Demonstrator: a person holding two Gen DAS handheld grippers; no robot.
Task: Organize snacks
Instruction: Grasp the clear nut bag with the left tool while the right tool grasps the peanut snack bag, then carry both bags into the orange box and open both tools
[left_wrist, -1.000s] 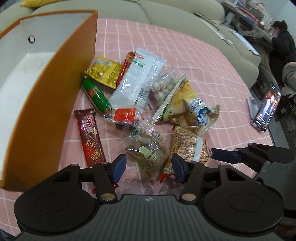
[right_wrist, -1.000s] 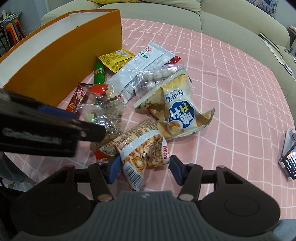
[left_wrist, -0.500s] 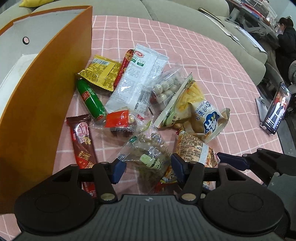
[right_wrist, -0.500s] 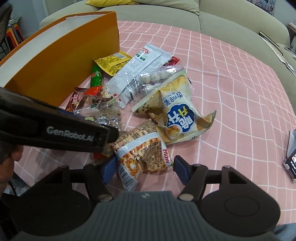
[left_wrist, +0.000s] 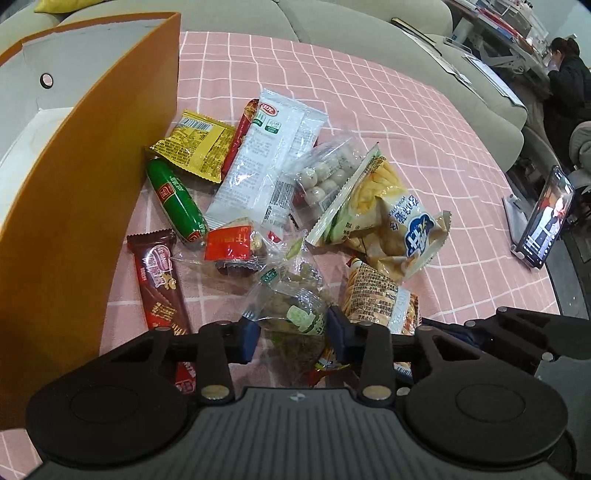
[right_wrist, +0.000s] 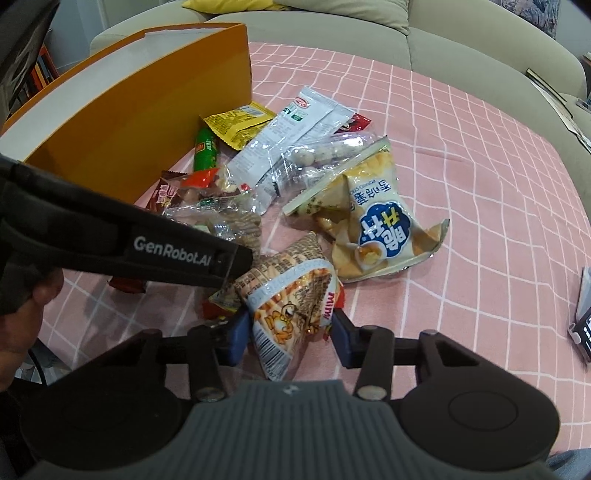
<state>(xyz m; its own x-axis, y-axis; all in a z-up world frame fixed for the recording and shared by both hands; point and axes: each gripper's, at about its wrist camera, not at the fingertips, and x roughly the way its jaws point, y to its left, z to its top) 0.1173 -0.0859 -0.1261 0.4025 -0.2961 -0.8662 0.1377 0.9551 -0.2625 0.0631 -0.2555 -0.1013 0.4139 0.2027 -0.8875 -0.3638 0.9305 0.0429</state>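
Observation:
Several snacks lie in a heap on the pink checked cloth (left_wrist: 424, 122) beside an orange box (left_wrist: 92, 184). My left gripper (left_wrist: 293, 336) points down at a clear bag of green-labelled nuts (left_wrist: 295, 317). Its jaws are closing and the blue pads touch the bag's sides. My right gripper (right_wrist: 288, 336) has its jaws closing on an orange cartoon-cat snack bag (right_wrist: 291, 295), pads against both edges. Both bags still rest on the cloth. In the right wrist view the left gripper's black body (right_wrist: 166, 251) crosses the frame, hiding part of the heap.
Near the box (right_wrist: 147, 122) lie a brown chocolate bar (left_wrist: 159, 280), a green sausage (left_wrist: 175, 199), a yellow packet (left_wrist: 197, 146), a white packet (left_wrist: 266, 162), a bag of pale balls (left_wrist: 325, 173) and a yellow chip bag (left_wrist: 391, 221). A phone (left_wrist: 543, 218) stands right; a sofa behind.
Both pairs of jaws have narrowed, the left around the clear nut bag and the right around the orange snack bag. The left gripper has edged closer to the heap.

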